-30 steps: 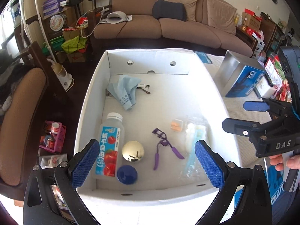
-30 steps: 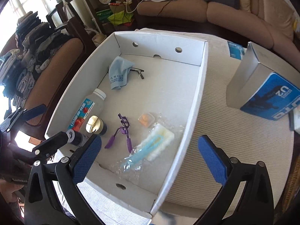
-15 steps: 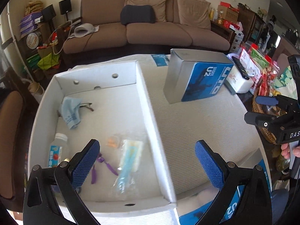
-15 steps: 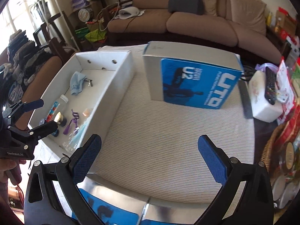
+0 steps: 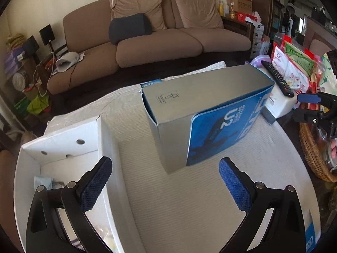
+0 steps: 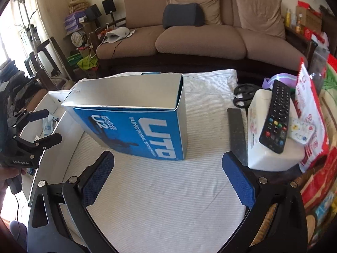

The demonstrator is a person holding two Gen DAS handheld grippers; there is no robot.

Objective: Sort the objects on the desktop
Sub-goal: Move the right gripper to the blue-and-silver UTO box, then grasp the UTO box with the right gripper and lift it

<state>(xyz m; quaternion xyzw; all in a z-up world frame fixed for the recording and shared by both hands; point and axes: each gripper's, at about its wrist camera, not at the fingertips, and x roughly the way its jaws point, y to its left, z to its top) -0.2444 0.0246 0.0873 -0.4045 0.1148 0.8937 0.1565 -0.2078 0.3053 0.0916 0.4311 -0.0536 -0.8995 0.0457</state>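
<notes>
White carton tray (image 5: 69,149) sits at the left edge of the table (image 5: 179,200) in your left wrist view, mostly cut off. Only a pale blue cloth (image 5: 43,181) and a scrap of purple at the bottom edge show inside it. Your left gripper (image 5: 165,184) hangs above the striped table cover, just right of the tray wall, fingers (image 5: 94,186) spread wide, nothing between them. Silver-and-blue box (image 5: 210,113) stands upright ahead of it, apart from the tray. Your right gripper (image 5: 311,109) shows at the far right edge, fingers apart, empty.

Right wrist view: right gripper (image 6: 168,177) is over bare table cover in front of the same box (image 6: 134,124), fingers (image 6: 238,181) spread, holding nothing. To its right, a black remote (image 6: 274,118) lies on top of a white pack (image 6: 267,147), with a dark flat bar (image 6: 237,132) just beside the pack and black scissors (image 6: 244,96) behind. Left gripper (image 6: 40,126) hovers over the tray (image 6: 54,130), open.

Progress, my read: some small items already sit in the tray, but most of its contents are hidden, so count unknown. Box, remote, bar and scissors are outside it. Neither gripper is committed to a target. Which of those belong in the sort, I can't tell.
</notes>
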